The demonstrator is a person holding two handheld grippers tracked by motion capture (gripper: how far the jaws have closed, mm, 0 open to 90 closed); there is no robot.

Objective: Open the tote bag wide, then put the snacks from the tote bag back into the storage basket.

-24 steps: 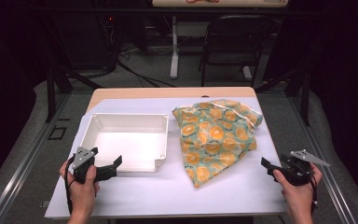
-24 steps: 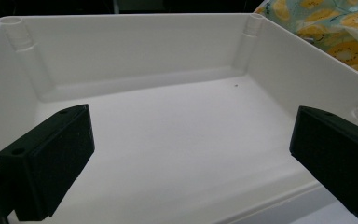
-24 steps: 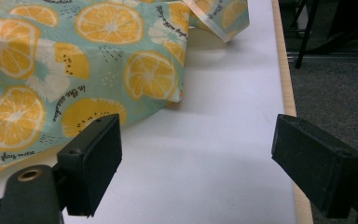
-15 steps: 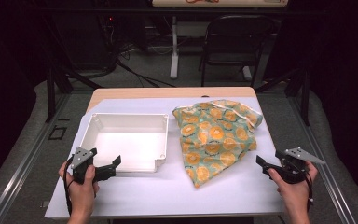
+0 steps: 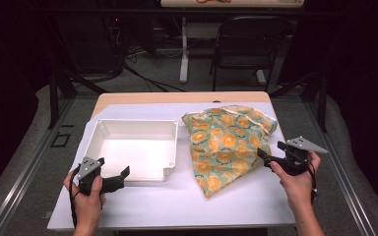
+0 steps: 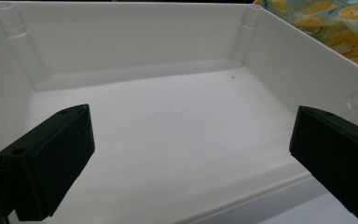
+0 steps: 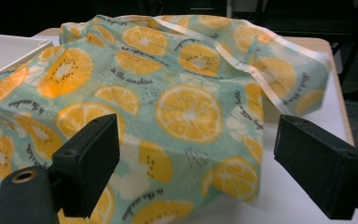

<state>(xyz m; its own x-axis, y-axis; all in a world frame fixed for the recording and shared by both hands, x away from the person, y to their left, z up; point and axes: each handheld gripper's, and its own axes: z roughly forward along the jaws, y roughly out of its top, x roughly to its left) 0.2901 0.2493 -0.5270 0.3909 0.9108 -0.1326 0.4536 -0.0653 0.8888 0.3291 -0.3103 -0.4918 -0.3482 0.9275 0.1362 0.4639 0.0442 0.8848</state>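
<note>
High view looks down over the whole surface (image 5: 177, 206); tool views sit close on tray (image 6: 168, 140) and cloth (image 7: 186, 107), both shared above.

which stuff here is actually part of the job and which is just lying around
In the job:
- cloth, with the open right gripper at its edge
- white bin, with the open left gripper at its near rim

Just lying about:
- chair behind the table
- cables on the floor
</note>
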